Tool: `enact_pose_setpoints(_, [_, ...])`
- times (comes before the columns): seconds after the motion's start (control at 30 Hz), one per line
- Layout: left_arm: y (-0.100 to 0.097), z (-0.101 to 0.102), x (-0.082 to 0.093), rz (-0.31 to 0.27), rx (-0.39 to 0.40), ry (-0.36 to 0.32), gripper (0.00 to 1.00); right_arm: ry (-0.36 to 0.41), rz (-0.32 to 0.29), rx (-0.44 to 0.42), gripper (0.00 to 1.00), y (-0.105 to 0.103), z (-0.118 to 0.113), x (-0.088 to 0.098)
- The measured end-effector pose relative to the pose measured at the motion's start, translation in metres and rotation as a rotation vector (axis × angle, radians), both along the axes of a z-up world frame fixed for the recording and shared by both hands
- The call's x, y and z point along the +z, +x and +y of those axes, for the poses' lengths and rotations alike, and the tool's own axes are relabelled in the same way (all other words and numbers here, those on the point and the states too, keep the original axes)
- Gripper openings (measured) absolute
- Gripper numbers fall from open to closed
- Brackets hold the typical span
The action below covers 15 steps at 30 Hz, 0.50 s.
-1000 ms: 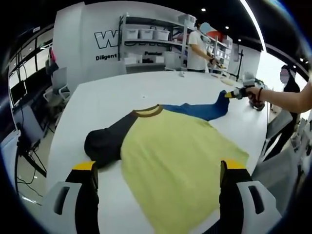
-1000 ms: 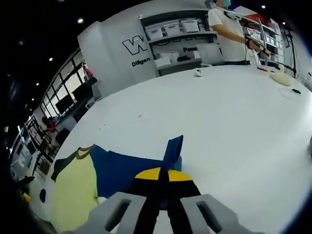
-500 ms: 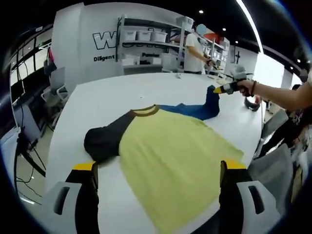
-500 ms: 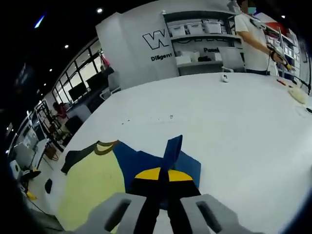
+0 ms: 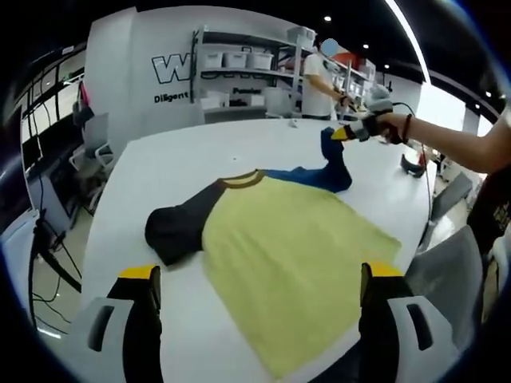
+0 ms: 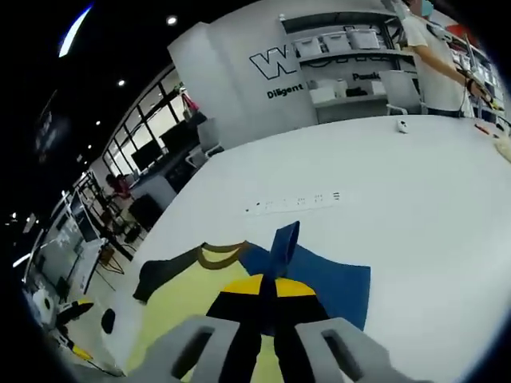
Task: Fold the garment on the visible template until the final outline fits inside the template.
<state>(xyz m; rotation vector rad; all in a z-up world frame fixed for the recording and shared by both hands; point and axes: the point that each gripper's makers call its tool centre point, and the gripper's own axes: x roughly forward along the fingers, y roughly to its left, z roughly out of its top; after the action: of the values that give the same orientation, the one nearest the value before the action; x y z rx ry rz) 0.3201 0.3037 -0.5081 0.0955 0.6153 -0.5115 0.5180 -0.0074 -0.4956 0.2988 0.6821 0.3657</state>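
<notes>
A shirt with a yellow body (image 5: 295, 251), a black sleeve (image 5: 177, 229) and a blue sleeve (image 5: 315, 177) lies spread on the white table (image 5: 160, 159). My left gripper (image 5: 260, 273) hovers open and wide over the near hem, touching nothing. At the far side, a hand holds my right gripper (image 5: 345, 132), which has the blue sleeve's end lifted off the table. In the right gripper view my right gripper (image 6: 266, 281) is shut on the blue sleeve (image 6: 327, 275), whose cuff (image 6: 284, 239) sticks up past the jaws. The yellow body (image 6: 180, 295) and brown collar (image 6: 219, 254) lie to the left.
A white power strip (image 6: 291, 203) lies on the table beyond the shirt. Shelves with bins (image 5: 239, 68) stand at the back, with a person (image 5: 319, 80) beside them. Chairs (image 5: 459, 263) stand at the table's right edge, and a dark object (image 5: 413, 166) rests near it.
My right gripper has lifted the blue sleeve's end and carried it inward, toward the shirt's body. The left gripper has stayed open over the hem.
</notes>
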Motion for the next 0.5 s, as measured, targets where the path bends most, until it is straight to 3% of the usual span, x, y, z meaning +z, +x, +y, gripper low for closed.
enact_pose_setpoints(0.33, [0.0, -0.003, -0.003, 0.014, -0.031, 0.006, 0.99, 0.034, 0.003, 0.088, 0.0, 0.004, 0.062, 0.004])
enact_pose_setpoints(0.43, [0.001, -0.001, -0.005, 0.015, -0.034, 0.01, 0.99, 0.119, 0.008, 0.087, 0.0, 0.006, 0.078, 0.009])
enact_pose_setpoints(0.5, [0.0, -0.001, -0.006, 0.021, -0.034, 0.008, 0.99, 0.129, 0.023, 0.11, 0.0, 0.005, 0.09, 0.009])
